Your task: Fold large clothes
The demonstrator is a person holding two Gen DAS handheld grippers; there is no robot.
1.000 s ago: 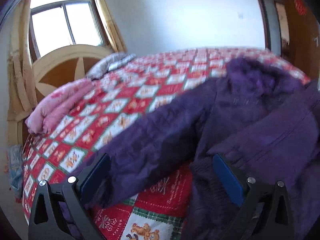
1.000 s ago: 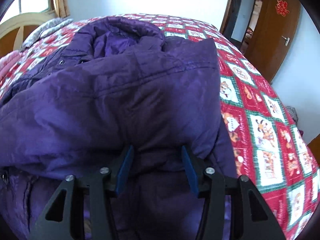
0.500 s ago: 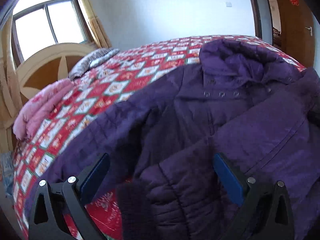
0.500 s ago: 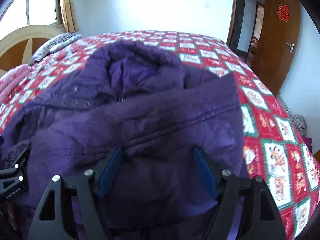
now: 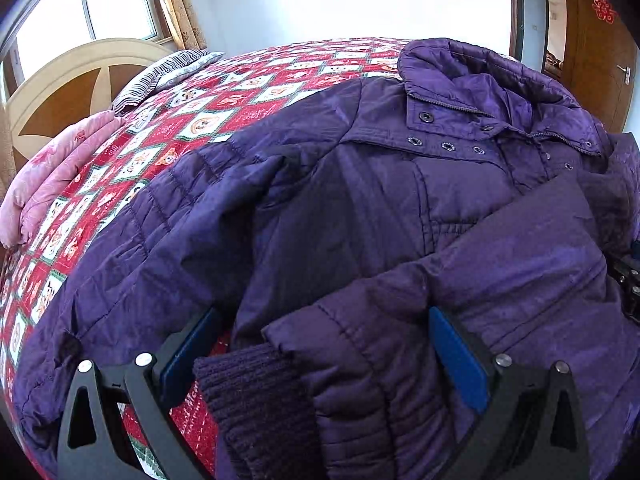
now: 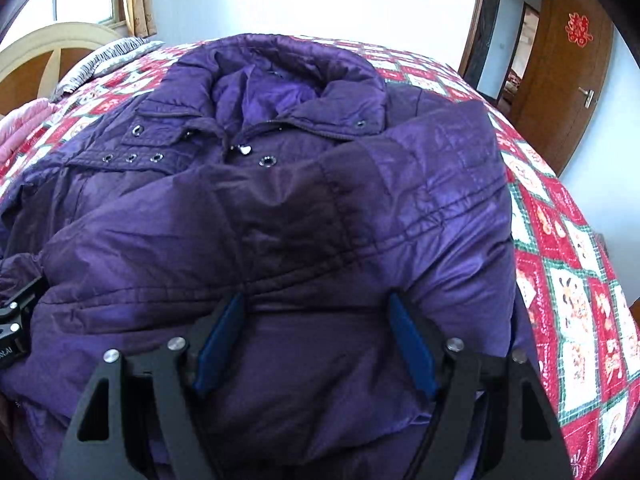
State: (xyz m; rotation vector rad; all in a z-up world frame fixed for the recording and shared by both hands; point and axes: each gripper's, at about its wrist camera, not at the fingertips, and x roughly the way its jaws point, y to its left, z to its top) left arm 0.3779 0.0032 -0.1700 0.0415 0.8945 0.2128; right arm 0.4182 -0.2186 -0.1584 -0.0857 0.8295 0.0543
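Observation:
A purple quilted jacket (image 5: 360, 200) lies front-up on the bed, collar toward the far side. In the left wrist view its sleeve, ending in a dark knitted cuff (image 5: 248, 392), is folded across the jacket's front. That sleeve lies between the wide-apart blue pads of my left gripper (image 5: 322, 360), which is open. In the right wrist view the jacket (image 6: 280, 220) has its other side folded inward (image 6: 420, 200). My right gripper (image 6: 316, 340) stands open low over that fold, its pads not pinching the fabric. The left gripper's black frame (image 6: 16, 320) shows at that view's left edge.
The bed carries a red, white and green patchwork quilt (image 5: 200, 120). A folded pink blanket (image 5: 60, 172) and a striped pillow (image 5: 168, 72) lie by the round headboard (image 5: 72, 92). A brown door (image 6: 576, 80) stands at the right, past the bed's edge.
The left gripper has come down and across with the sleeve, which now lies over the jacket's front. The right jaws have widened off the fabric, and that gripper has drawn back a little.

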